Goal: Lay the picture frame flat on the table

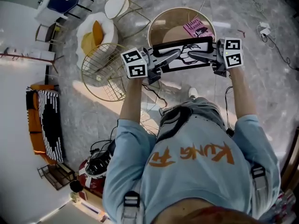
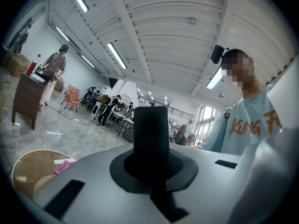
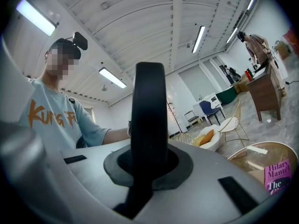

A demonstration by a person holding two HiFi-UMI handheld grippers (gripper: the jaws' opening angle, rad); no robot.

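Pink book, gold wire chair, yellow cushion on white seat, striped throw at left.

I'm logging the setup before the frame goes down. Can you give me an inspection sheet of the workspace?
Surface: round table with a pale rim, mostly bare.
Job's things: picture frame held off the table, over its near side in the head view, picture side towards the camera.
Clutter: pink book on the table's far side.
Grippers: left gripper and right gripper each have their jaws shut on one end of the frame.
Cables: black cables on the floor near the person; white power strip to the right.
Surroundings: grey floor, gold wire chairs, white seat with a yellow cushion.
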